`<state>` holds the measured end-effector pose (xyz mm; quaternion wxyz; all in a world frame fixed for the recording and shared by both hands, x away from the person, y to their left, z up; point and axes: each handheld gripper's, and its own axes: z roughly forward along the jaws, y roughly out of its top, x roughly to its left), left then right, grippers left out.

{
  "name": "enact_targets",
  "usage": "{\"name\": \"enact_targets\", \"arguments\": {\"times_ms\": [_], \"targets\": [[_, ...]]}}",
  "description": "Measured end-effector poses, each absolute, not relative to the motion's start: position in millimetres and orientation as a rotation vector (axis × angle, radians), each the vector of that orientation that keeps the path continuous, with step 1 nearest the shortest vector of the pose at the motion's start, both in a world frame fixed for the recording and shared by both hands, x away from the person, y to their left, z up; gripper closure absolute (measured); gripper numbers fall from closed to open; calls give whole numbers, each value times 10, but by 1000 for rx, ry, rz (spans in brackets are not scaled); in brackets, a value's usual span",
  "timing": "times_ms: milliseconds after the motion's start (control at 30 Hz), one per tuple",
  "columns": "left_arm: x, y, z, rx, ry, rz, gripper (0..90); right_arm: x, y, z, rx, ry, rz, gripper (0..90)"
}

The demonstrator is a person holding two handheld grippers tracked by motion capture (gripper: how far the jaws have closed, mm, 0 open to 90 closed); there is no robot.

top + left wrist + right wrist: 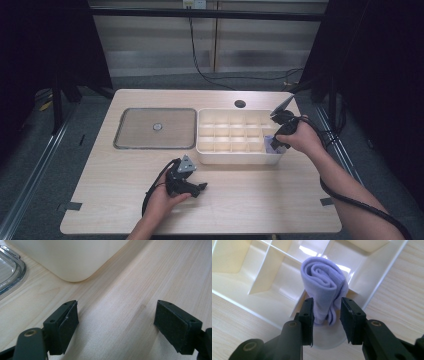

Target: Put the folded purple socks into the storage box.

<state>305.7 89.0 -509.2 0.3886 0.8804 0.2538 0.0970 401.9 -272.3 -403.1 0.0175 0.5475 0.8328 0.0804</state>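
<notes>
A rolled lavender cloth stands on end in the near right corner compartment of a cream divided box; in the high view the cloth peeks out at the box's right end. My right gripper straddles the roll from above, jaws open. The left pad brushes the cloth and a thin gap shows at the right pad. From overhead, the right gripper sits over that corner. My left gripper rests low over the table in front of the box, open wide with bare wood between its fingers.
A flat grey tray with a metal rim lies left of the box; its rim and the box's rounded corner show in the left gripper view. A cable hole sits behind the box. The other compartments look empty.
</notes>
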Motion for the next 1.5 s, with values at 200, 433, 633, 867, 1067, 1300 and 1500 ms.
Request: {"name": "enact_targets", "arguments": {"times_ms": [200,433,633,867,1067,1300,1500], "targets": [[3057,890,-5093,2239,646,245,189,4041,-2724,-3919,1703,2588,265,636],[3057,891,-5089,2243,646,243,188,4095,-2688,-3806,1682,2593,258,644],[3058,891,-5089,2243,645,244,188,4147,-2650,-3759,1678,2596,243,647],[3059,891,-5090,2244,644,244,188,4209,-2607,-3745,1687,2616,228,673],[3062,891,-5089,2244,642,243,188,4267,-2580,-3740,1699,2622,219,716],[3059,888,-5092,2237,649,243,188,4309,-2576,-3786,1742,2624,220,834],[3060,888,-5091,2237,648,243,188,4327,-2573,-3806,1744,2625,225,898]]}}
